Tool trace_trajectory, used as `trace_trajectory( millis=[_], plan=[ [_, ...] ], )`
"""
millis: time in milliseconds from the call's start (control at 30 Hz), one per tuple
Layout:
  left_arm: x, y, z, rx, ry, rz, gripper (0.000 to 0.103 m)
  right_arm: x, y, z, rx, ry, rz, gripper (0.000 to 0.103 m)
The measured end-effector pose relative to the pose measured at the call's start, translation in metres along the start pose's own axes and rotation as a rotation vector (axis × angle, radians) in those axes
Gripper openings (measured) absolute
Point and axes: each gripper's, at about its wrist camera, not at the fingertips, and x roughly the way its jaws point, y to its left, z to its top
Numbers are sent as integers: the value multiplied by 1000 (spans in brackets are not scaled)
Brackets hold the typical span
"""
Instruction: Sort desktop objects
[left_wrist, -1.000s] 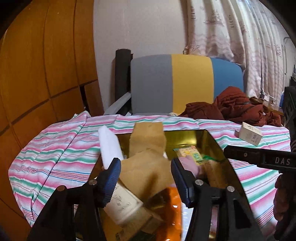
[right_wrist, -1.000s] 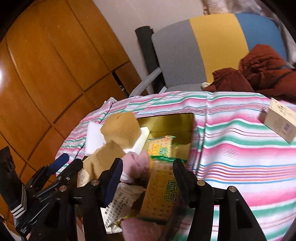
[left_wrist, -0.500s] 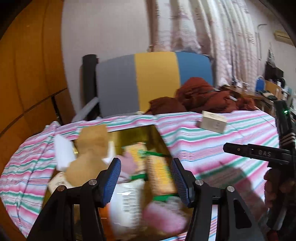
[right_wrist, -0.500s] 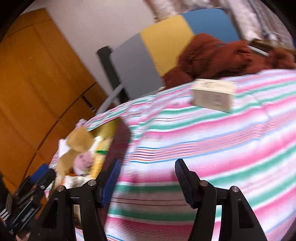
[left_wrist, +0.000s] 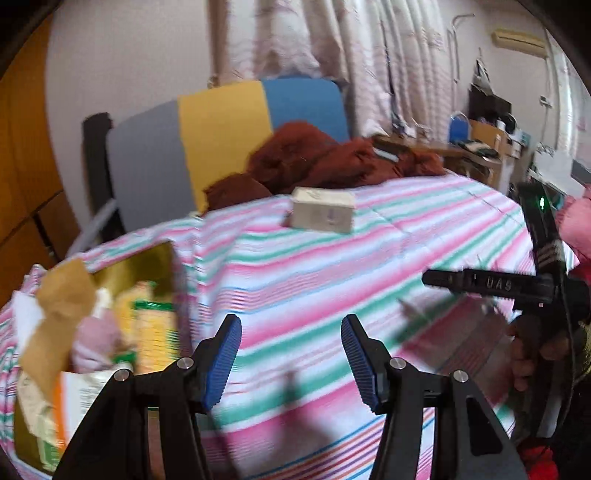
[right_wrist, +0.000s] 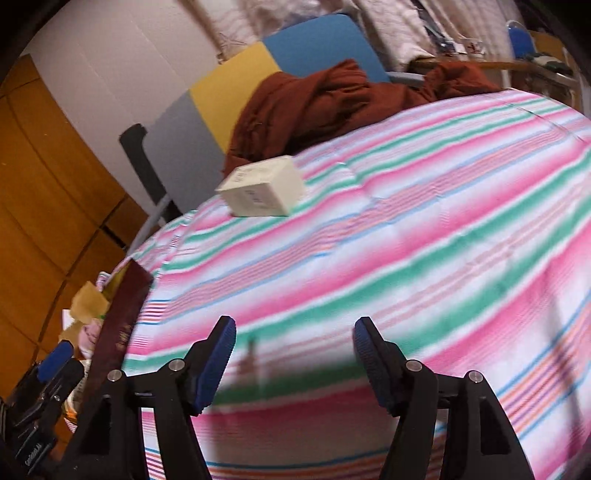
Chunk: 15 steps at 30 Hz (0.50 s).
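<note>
Small cream box (right_wrist: 264, 191) lying alone near the far edge of the striped counter (right_wrist: 424, 236), just in front of the brown cloth (right_wrist: 332, 99) heaped on the chair (left_wrist: 221, 122); probably the last loose item to sort. Gold bin (left_wrist: 159, 258) at the left edge, crammed with packets, likely the destination. Right claw (right_wrist: 293, 356) opening, nothing between the pads, aimed toward the box. Left claw (left_wrist: 291, 354) half spread, empty, over bare cloth beside the bin. Nothing blocking the path; box well apart from both.
</note>
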Motion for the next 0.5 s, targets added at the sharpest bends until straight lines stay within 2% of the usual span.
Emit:
trace_trajectory(
  millis=[300,500],
  plan=[
    [38,-22,-17,30,76,-51,58,2,-14,22,-32,0,-52,71],
    [50,-16,-24,-18,114,-109,60,23,-7,45,-125,25,-77,73]
  ],
)
